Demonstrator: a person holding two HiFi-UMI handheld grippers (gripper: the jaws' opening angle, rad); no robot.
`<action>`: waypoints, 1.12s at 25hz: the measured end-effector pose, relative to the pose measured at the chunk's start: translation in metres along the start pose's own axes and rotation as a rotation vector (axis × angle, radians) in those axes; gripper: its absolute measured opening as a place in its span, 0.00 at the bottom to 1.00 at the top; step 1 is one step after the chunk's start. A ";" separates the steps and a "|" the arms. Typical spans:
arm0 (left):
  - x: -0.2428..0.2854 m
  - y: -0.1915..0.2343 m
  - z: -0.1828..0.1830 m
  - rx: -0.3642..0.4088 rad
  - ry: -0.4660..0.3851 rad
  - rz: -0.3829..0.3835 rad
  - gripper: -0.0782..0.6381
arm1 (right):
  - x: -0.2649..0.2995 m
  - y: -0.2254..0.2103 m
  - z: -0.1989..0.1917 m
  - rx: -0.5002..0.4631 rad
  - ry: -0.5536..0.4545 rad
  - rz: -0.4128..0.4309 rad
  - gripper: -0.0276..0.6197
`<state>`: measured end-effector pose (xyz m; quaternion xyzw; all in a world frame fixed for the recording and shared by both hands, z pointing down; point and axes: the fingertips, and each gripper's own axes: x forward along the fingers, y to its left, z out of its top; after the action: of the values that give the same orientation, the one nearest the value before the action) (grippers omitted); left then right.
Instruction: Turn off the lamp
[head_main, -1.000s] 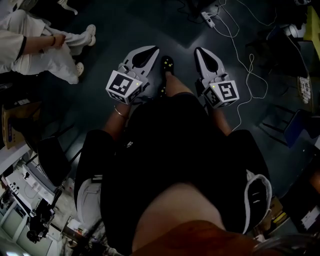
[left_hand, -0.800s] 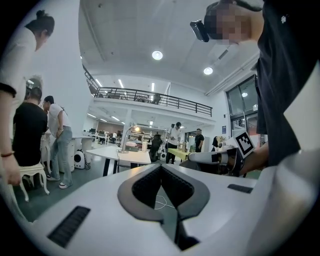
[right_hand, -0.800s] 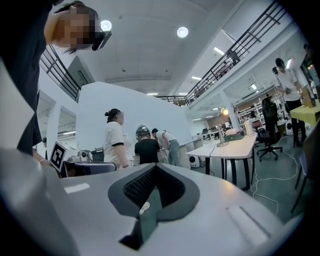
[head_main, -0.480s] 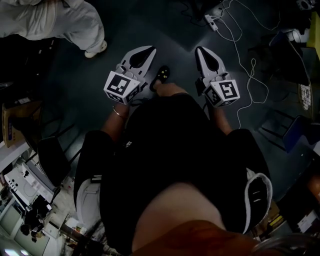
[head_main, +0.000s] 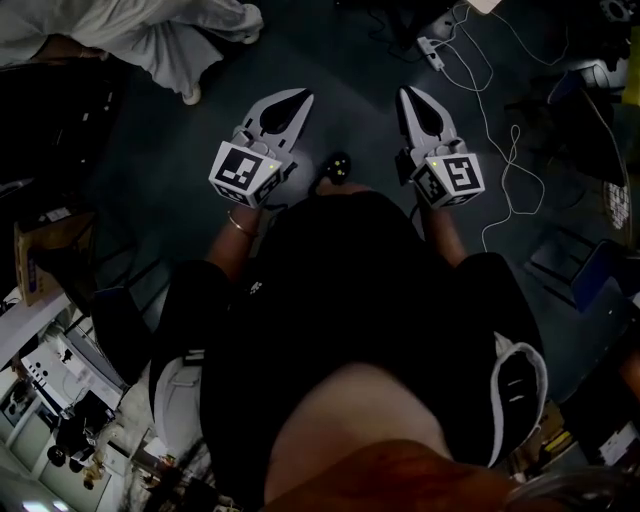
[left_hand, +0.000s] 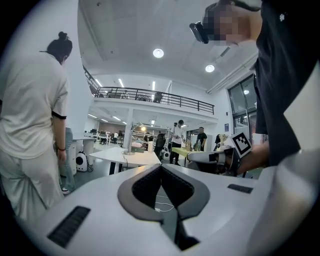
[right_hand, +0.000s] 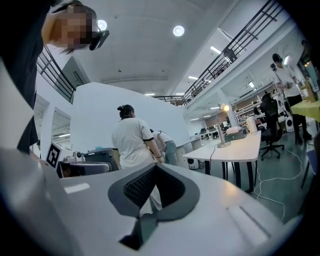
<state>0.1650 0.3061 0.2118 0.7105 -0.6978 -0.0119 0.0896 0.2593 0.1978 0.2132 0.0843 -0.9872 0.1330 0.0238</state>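
Observation:
A desk lamp (right_hand: 223, 126) with its head lit stands on a white table (right_hand: 240, 145), far ahead to the right in the right gripper view. In the left gripper view the same lit lamp (left_hand: 132, 141) is small and distant on a white table (left_hand: 120, 157). Both grippers are held out at waist height, apart from the lamp and from each other. My left gripper (head_main: 297, 95) has its jaws together with nothing between them. My right gripper (head_main: 408, 93) is likewise shut and empty. Each shows the other: my right gripper (left_hand: 220, 157), my left gripper (right_hand: 85, 167).
A person in white (left_hand: 30, 125) stands close at the left. Two people in white (right_hand: 134, 142) are ahead near cabinets. White cables and a power strip (head_main: 432, 52) lie on the dark floor at upper right. An office chair (right_hand: 272, 127) stands beyond the lamp table.
The floor has slid down through the head view as the person walks forward. The bystander in white has shifted toward the top edge. Both grippers keep their pose, still shut.

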 end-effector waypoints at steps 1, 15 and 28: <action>0.004 0.005 0.001 0.004 0.002 -0.002 0.12 | 0.006 -0.003 0.000 0.003 -0.001 -0.002 0.04; 0.021 0.068 0.005 0.026 -0.002 -0.018 0.12 | 0.067 -0.016 0.000 0.010 -0.042 -0.033 0.04; 0.060 0.059 0.025 0.093 0.013 -0.201 0.12 | 0.039 -0.035 0.010 0.037 -0.113 -0.201 0.04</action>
<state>0.1050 0.2431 0.2022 0.7803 -0.6224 0.0162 0.0594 0.2270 0.1561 0.2151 0.1905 -0.9710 0.1433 -0.0201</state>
